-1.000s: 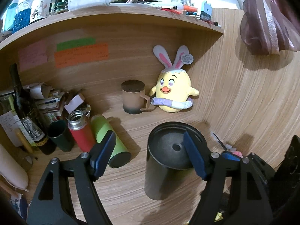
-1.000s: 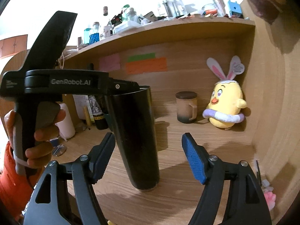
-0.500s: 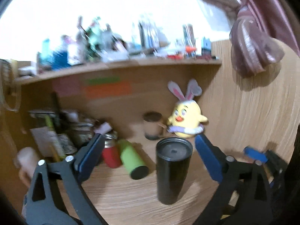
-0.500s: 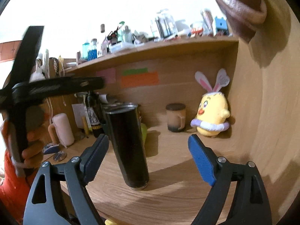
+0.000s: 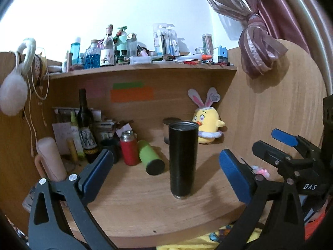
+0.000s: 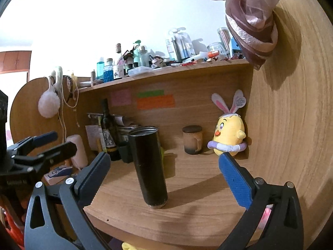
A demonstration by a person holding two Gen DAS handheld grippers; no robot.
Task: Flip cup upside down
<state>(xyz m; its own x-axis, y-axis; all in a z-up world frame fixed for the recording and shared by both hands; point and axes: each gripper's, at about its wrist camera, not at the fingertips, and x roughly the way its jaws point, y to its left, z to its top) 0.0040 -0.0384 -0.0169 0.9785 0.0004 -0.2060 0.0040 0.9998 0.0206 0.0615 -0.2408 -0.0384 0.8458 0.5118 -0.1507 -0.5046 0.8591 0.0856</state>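
A tall black cup [image 5: 182, 158] stands on end on the wooden desk [image 5: 133, 204], its closed flat end up and a metal rim at the bottom; it also shows in the right wrist view [image 6: 150, 166]. My left gripper [image 5: 166, 177] is open and empty, drawn back from the cup near the desk's front edge. My right gripper [image 6: 164, 177] is open and empty, also back from the cup. The right gripper shows at the right of the left wrist view [image 5: 287, 145], and the left gripper at the left of the right wrist view [image 6: 41, 148].
Behind the cup lie a green bottle [image 5: 150, 159] on its side, a red flask [image 5: 129, 150], a dark wine bottle [image 5: 85, 125], a lidded mug [image 6: 192, 139] and a yellow plush chick [image 6: 229, 137]. A cluttered shelf [image 5: 145, 67] runs above. A wooden wall [image 6: 291, 125] stands at the right.
Both grippers have pulled back from the cup and away from the desk. The left gripper, close over the cup a second ago, is now well clear. The cup stays standing.
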